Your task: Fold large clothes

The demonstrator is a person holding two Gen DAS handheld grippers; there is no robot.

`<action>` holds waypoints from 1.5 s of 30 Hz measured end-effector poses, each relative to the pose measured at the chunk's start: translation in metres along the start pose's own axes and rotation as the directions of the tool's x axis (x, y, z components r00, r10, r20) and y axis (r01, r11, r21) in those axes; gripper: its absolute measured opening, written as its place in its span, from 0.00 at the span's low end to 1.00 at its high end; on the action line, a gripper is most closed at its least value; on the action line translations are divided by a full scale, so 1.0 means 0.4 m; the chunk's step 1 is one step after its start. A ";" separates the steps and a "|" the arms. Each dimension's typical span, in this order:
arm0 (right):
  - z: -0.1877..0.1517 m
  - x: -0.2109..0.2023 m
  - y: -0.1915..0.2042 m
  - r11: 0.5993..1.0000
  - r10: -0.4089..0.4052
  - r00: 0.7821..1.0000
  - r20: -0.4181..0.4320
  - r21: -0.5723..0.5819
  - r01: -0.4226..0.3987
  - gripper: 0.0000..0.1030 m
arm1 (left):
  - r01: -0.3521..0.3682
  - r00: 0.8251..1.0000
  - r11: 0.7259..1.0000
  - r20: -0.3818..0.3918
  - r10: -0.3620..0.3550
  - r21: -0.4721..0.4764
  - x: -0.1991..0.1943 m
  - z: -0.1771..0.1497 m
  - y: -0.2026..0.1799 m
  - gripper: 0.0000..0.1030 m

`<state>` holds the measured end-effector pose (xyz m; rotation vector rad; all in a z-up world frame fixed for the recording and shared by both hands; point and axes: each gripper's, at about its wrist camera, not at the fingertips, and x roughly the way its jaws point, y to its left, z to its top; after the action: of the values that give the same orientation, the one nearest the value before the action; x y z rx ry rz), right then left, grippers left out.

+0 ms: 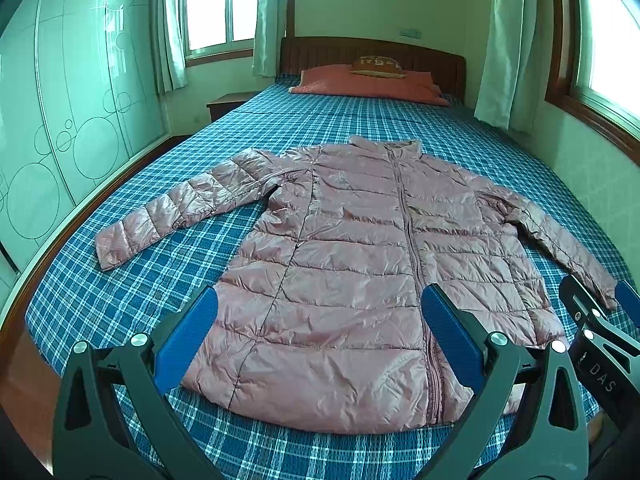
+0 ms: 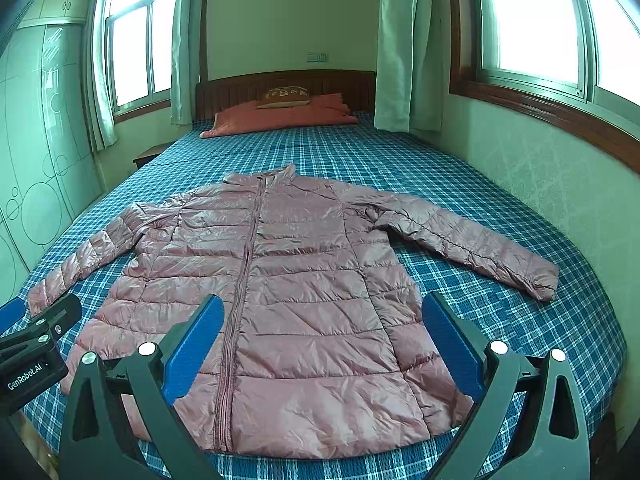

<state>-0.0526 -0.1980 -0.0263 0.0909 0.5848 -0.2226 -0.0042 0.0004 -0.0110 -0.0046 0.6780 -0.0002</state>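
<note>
A pink quilted puffer jacket (image 1: 352, 264) lies flat and zipped on the blue plaid bed (image 1: 168, 280), collar toward the headboard, both sleeves spread out to the sides. It also shows in the right wrist view (image 2: 288, 292). My left gripper (image 1: 320, 332) is open and empty, hovering above the jacket's hem. My right gripper (image 2: 322, 336) is open and empty, also above the hem; it shows at the right edge of the left wrist view (image 1: 600, 312). The left gripper shows at the left edge of the right wrist view (image 2: 36, 320).
A red pillow (image 1: 368, 84) with a small brown cushion (image 1: 378, 66) lies by the wooden headboard (image 1: 372, 50). A green wardrobe (image 1: 60, 120) stands on the left, a wall with windows and curtains (image 2: 540, 168) on the right. A nightstand (image 1: 228, 102) is at the far left.
</note>
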 end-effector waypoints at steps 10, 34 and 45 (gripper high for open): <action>-0.002 0.002 0.001 1.000 0.001 1.000 -0.002 -0.002 -0.001 0.95 | 0.000 1.000 1.000 -0.002 0.000 0.001 0.000 0.000 0.000 0.98; -0.076 0.203 -0.206 0.945 0.102 0.987 -0.123 0.321 -0.057 0.95 | -0.143 0.975 0.940 -0.210 0.079 -0.311 0.284 -0.017 0.220 0.98; -0.123 0.292 -0.538 0.744 0.067 0.995 -0.077 0.668 0.001 0.95 | -0.316 0.930 0.839 -0.320 0.182 -0.443 0.419 -0.033 0.359 0.98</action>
<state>-0.0346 -0.4212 -0.1367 0.8220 0.5748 -0.3904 0.1178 0.1436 -0.1269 -0.4127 0.9318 0.4359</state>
